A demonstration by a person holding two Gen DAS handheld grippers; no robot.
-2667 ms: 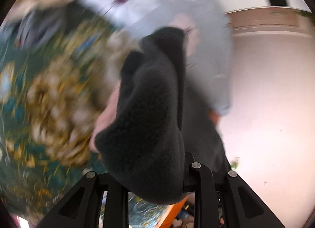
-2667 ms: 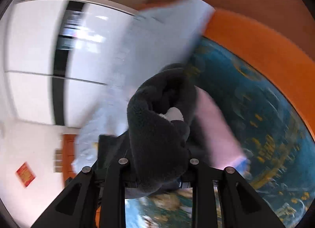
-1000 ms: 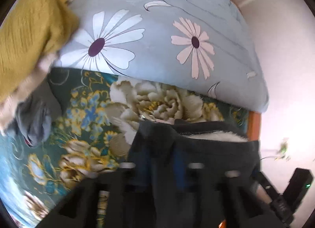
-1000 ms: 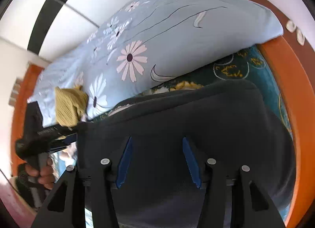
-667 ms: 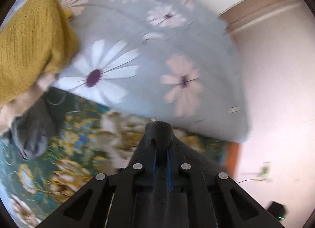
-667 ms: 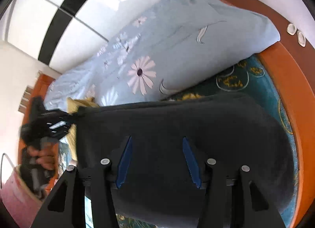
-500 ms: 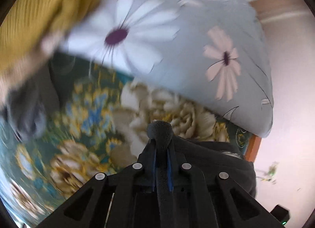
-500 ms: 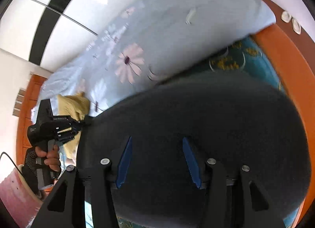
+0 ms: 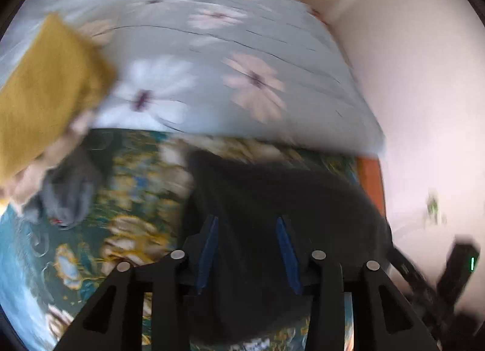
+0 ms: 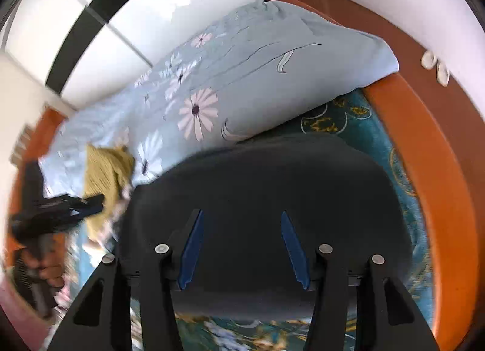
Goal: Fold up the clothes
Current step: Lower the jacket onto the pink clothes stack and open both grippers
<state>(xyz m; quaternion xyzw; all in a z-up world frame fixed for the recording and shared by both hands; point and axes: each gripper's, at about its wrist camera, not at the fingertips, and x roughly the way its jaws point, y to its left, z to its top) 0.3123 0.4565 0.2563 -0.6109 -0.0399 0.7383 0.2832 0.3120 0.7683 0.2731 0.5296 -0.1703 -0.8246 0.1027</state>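
Left wrist view, blurred by motion. Left gripper (image 9: 245, 226) with jaws spread wide, blue pads (image 9: 207, 251) apart and nothing pinched between them. Dark fleece garment (image 9: 272, 196) lay flat on the green floral bedspread (image 9: 127, 199), directly ahead of and beneath the open fingers. Farther off, a pale blue quilt with daisies (image 9: 230, 63) spread across the far half of the bed. At far left, a mustard knit garment (image 9: 45, 87) resting on the quilt's edge, with a small grey garment (image 9: 66, 190) just below it on the bedspread. To the right, an orange bed frame (image 9: 371, 181) against a pale wall. At the lower right edge, the right gripper (image 9: 454, 272) visible as a dark blurred shape; jaw state there impossible to tell.

Right wrist view. Right gripper (image 10: 239, 223) likewise open, blue pads (image 10: 189, 248) well apart, holding nothing. Dark fleece garment (image 10: 272, 187) spread smooth on the bedspread (image 10: 391, 151) under and beyond the fingers, its far edge near the daisy quilt (image 10: 242, 72). Orange bed frame (image 10: 436, 163) curving along the right. At left, mustard knit garment (image 10: 103, 169) on the quilt, and in front of it the left gripper (image 10: 91, 204), blurred, held in a hand (image 10: 48, 269), just beside the fleece's left corner.
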